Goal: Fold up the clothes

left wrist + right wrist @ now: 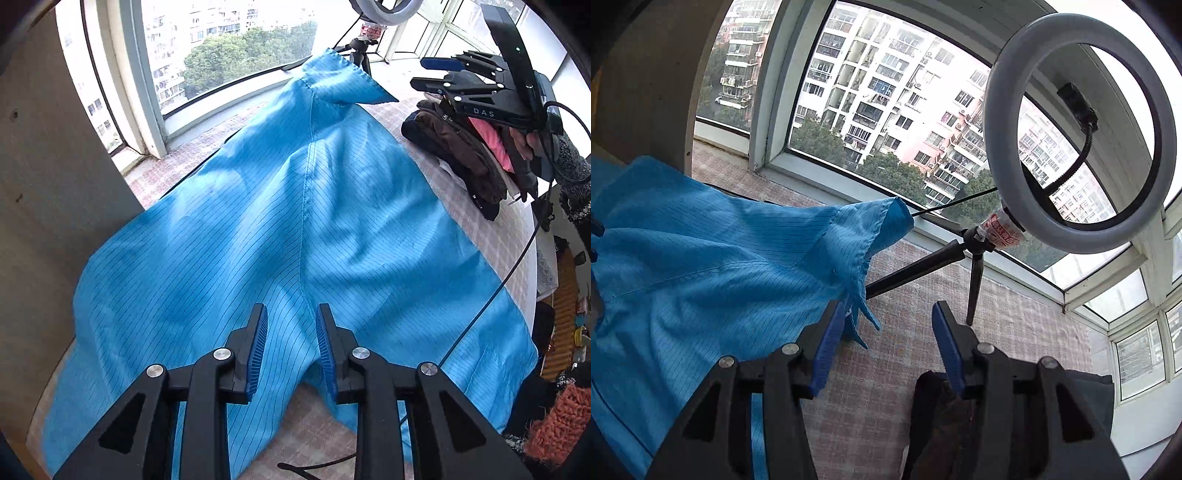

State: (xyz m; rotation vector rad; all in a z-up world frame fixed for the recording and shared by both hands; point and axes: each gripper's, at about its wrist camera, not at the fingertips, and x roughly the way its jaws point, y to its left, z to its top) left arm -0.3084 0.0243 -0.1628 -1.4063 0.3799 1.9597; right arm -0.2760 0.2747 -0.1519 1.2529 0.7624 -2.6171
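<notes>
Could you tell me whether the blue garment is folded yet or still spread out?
Spread out. The blue garment lies open across the table, centre seam showing full length, no folded layers visible.

we see a bright blue garment [258, 221] with thin dark pinstripes, a pale pink-checked tablecloth [1015, 314], and a brown, pink and navy pile of clothes [469, 155].

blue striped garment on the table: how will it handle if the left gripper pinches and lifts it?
Likely floppy: the blue garment lies in soft wrinkles and drapes over the table edge, so it should sag from any pinch point. Probably light and thin, judging by the fine folds. The open left gripper may catch just one layer; the weave looks smooth, possibly slippery.
</notes>
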